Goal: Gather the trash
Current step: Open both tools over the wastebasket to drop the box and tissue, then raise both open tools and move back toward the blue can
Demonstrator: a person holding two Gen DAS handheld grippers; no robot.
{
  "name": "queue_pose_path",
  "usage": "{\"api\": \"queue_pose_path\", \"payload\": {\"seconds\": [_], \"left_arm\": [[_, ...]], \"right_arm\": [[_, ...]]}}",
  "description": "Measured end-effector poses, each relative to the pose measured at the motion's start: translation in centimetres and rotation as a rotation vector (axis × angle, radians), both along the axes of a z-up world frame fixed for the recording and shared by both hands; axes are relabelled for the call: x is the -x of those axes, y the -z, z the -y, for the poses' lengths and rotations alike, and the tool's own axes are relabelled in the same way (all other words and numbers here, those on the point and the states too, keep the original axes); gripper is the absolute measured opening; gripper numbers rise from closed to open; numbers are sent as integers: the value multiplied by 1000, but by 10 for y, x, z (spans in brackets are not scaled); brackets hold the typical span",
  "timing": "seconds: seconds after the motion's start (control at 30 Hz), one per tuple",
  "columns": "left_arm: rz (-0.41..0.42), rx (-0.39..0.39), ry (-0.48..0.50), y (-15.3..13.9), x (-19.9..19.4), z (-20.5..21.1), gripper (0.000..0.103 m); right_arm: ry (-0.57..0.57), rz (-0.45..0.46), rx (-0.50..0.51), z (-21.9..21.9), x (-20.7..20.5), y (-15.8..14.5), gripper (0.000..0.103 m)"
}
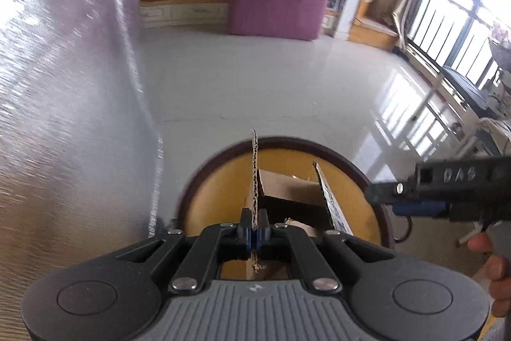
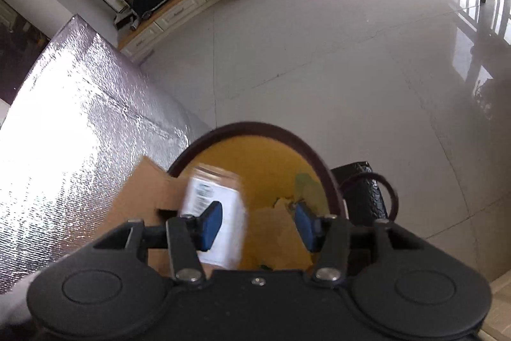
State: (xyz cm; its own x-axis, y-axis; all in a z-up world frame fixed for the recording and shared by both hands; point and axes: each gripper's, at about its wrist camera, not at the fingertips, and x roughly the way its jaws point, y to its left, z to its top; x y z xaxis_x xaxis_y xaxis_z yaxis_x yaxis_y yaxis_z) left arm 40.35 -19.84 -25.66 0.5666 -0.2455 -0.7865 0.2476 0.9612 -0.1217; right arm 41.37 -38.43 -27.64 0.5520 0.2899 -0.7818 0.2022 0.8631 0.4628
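The left gripper point(image 1: 254, 229) has its fingers clamped together on the edge of one upright flap of a cardboard box point(image 1: 287, 197). The hold is on the flap, not the body, evidently because the thin corrugated edge is all that fits between the fingers; it also lets the box hang open side up. The box sits over the mouth of a round bin point(image 1: 223, 197) with a yellow inner wall and a dark rim, so it appears positioned for dropping in. The bin stands on the pale tiled floor point(image 1: 271, 79), just beside a desk point(image 1: 64, 85) covered in silvery foil.

The right gripper point(image 2: 257, 221) hovers above the same bin point(image 2: 271, 162), fingers apart and holding nothing. Below them lie the box point(image 2: 150, 190), its white label point(image 2: 223, 213) blurred, and some scraps in the bin. Judgement: the right gripper is free to steady or push the box down. A black bag point(image 2: 364, 197) rests against the bin's far side.
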Motion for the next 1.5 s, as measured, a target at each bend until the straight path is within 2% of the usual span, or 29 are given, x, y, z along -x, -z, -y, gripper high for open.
{"api": "queue_pose_path", "payload": {"seconds": [0.07, 0.1, 0.13, 0.17, 0.2, 0.23, 0.27, 0.4, 0.5, 0.8, 0.9, 0.97, 1.1, 1.27, 1.4, 1.5], "left_arm": [[-25, 19, 13, 17, -4, 4, 3], [-44, 30, 18, 27, -8, 5, 6], [-67, 37, 26, 34, -11, 6, 15], [-109, 37, 36, 42, -16, 8, 35], [-145, 27, 33, 47, -18, 10, 47], [-154, 20, 28, 48, -17, 10, 64], [-147, 21, 34, 47, -14, 10, 73], [-155, -2, 101, 45, -6, 13, 74], [-172, -6, 114, 42, -3, 12, 74], [-190, -3, 74, 22, 8, -6, 75], [-184, 1, 47, 13, 11, -13, 81], [-181, 2, 36, 9, 12, -17, 84], [-179, -1, 12, 0, 17, -28, 92], [-170, 17, -10, -16, 28, -41, 100], [-155, 11, -7, -29, 38, -46, 103], [-143, 14, 1, -41, 47, -49, 103]], "right_arm": [[-1, 3, 2, 4, 4, -1, 52], [-4, 1, 3, 4, 5, 0, 52], [-7, -2, 5, 3, 5, 0, 52], [-10, -9, 8, 1, 3, 1, 52], [-15, -16, 11, 1, 1, 2, 52], [-21, -22, 15, -1, 1, 3, 52], [-27, -29, 20, -3, 1, 5, 52], [-55, -57, 48, -9, 1, 9, 52], [-69, -69, 64, -13, 2, 10, 52], [-92, -70, 95, -19, 8, 0, 53], [-94, -61, 107, -17, 16, -6, 55], [-99, -53, 119, -17, 22, -13, 61], [-112, -38, 147, -22, 35, -23, 62], [-117, -19, 194, -27, 54, -39, 75], [-110, -3, 230, -28, 71, -52, 81], [-102, 18, 256, -28, 85, -64, 90]]}}
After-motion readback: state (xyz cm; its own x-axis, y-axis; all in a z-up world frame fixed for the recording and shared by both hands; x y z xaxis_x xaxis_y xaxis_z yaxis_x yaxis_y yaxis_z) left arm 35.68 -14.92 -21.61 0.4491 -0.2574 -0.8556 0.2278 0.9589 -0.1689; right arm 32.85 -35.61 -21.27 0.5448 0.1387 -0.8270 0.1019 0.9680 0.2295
